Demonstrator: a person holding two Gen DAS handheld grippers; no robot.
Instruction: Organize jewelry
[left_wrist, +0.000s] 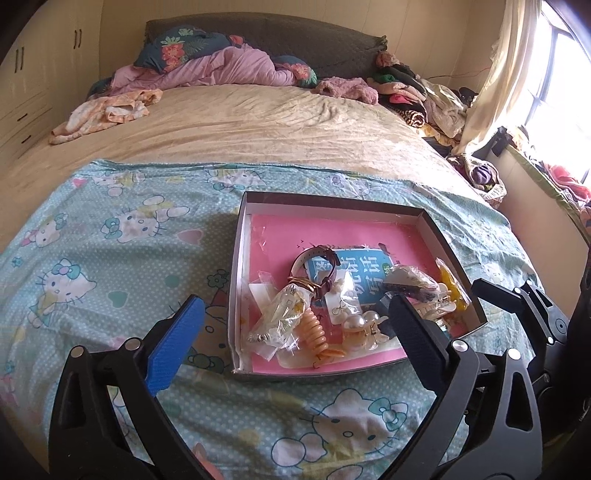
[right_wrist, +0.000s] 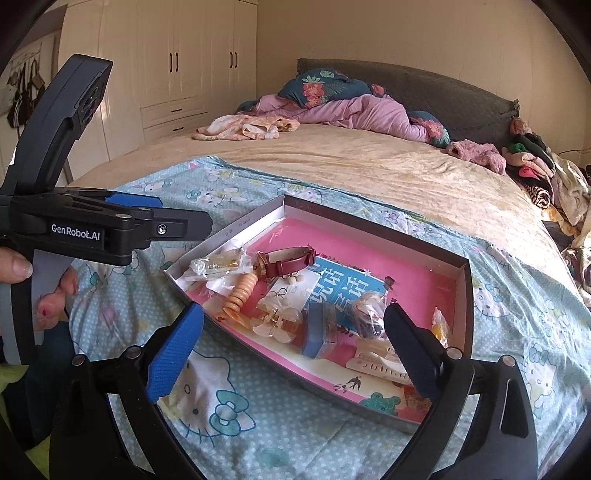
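A shallow box (left_wrist: 332, 202) (right_wrist: 373, 230) with a pink lining lies on a cartoon-cat cloth (left_wrist: 110, 240) on the bed. In it lie a maroon-strapped watch (left_wrist: 325, 254) (right_wrist: 291, 260), an orange coil hair tie (left_wrist: 317, 330) (right_wrist: 242, 291), a pearl hair clip (left_wrist: 364, 325), a small blue case (right_wrist: 319, 332), a cream clip (right_wrist: 380, 363) and several bagged pieces. My left gripper (left_wrist: 293, 306) hovers over the box's near left part, open and holding nothing. Over the box's near edge my right gripper (right_wrist: 293, 314) also stands open with nothing between its pads.
Rumpled purple bedding and pillows (left_wrist: 221, 62) lie at the headboard. A heap of clothes (left_wrist: 417, 96) fills the bed's right side by the window. Wardrobe doors (right_wrist: 192, 59) stand left. A person's fingers (right_wrist: 16, 267) hold the left gripper's handle (right_wrist: 92, 232).
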